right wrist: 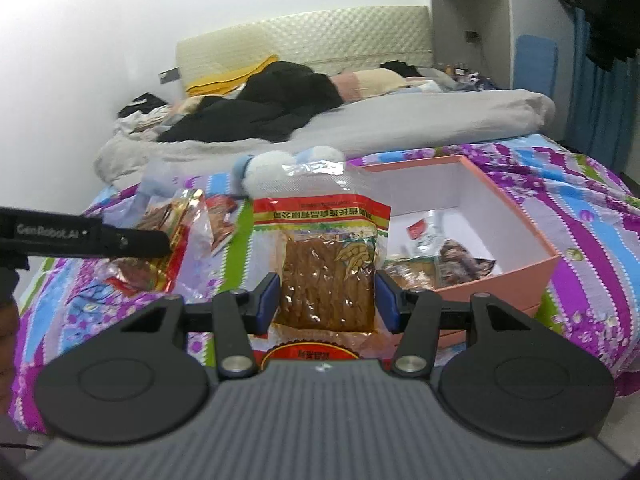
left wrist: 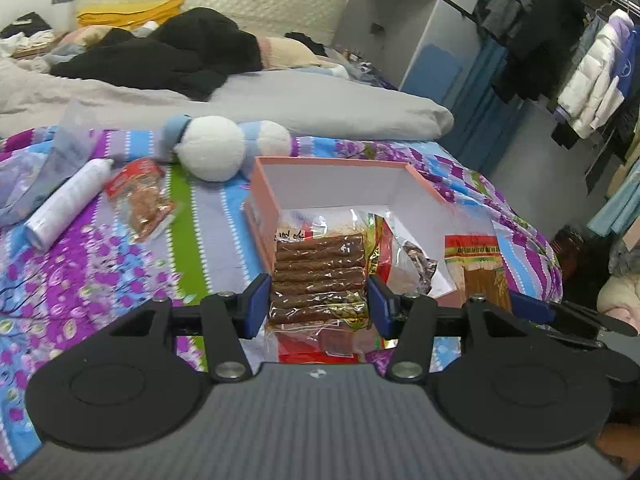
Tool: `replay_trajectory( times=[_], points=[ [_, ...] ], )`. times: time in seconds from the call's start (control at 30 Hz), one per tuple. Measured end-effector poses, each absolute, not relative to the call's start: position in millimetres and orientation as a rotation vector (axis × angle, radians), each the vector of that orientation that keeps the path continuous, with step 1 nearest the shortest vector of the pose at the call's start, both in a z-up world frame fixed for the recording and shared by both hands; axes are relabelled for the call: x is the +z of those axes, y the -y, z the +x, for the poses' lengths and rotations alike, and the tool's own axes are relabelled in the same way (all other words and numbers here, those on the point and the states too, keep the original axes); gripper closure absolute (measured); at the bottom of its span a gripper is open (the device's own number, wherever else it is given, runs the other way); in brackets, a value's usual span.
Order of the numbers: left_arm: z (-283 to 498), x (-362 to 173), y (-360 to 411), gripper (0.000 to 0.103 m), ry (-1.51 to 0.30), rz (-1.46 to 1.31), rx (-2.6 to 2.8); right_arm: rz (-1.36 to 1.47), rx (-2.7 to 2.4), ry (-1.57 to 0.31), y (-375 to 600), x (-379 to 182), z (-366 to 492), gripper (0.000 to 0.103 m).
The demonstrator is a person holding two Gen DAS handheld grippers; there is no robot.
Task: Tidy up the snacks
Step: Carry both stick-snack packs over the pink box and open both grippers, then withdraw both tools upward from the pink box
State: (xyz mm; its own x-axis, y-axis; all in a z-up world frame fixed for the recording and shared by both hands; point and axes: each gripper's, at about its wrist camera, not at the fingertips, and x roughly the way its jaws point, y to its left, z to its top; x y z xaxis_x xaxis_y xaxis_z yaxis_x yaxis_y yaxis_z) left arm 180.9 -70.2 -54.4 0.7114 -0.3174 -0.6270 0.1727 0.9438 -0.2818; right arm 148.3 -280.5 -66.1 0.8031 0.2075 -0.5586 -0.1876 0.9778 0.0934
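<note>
My left gripper (left wrist: 318, 304) is shut on a clear packet of brown snack sticks (left wrist: 318, 272), held over the near edge of the pink box (left wrist: 262, 184). My right gripper (right wrist: 326, 302) is shut on a red-topped packet of brown strips (right wrist: 326, 272), held left of the pink box (right wrist: 520, 272); that packet also shows in the left wrist view (left wrist: 478, 264). Several snack packets (right wrist: 448, 258) lie inside the box. One more red snack packet (left wrist: 140, 200) lies on the bedspread to the left.
A white spray can (left wrist: 66, 204) and a clear plastic bag (left wrist: 44, 160) lie at the left. A white and blue plush toy (left wrist: 224, 146) sits behind the box. A grey duvet (left wrist: 280, 100) and black clothes (left wrist: 168, 56) lie beyond. Clothes hang at the right (left wrist: 580, 80).
</note>
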Motion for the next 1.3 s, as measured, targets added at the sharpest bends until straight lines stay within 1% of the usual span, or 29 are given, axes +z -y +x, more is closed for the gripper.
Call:
replay_trajectory(
  times=[0.27,0.73,0.87,0.97,1.0,1.07,1.3],
  points=[
    [239.2,-61.3,107.8,0.046,-0.770,-0.186,-0.316,0.028,0.208,-0.637,304.3,-72.7,193.0,0.049],
    [354.0,-96.7,161.6,0.045,-0.932,-0.153,-0.340,0.020,0.125,-0.730,336.7,-105.0,280.0,0.049],
    [363.8,-102.4,161.7,0.044,-0.946,-0.143,-0.332,0.036,0.115,-0.765,337.3,-116.5,293.1,0.048],
    [366.1,-104.3,157.0,0.038,-0.952,-0.150,-0.315,0.035,0.108,-0.791,335.4,-121.1,296.9,0.043],
    [365.6,-103.9,155.4,0.035,-0.948,-0.148,-0.315,0.033,0.107,-0.797,334.4,-121.5,297.2,0.038],
    [362.9,-101.8,151.8,0.030,-0.940,-0.146,-0.308,0.042,0.106,-0.800,333.8,-121.5,296.6,0.036],
    [340.9,-87.5,137.9,0.029,-0.898,-0.150,-0.307,0.066,0.099,-0.773,334.6,-111.1,285.3,0.036]
  ],
)
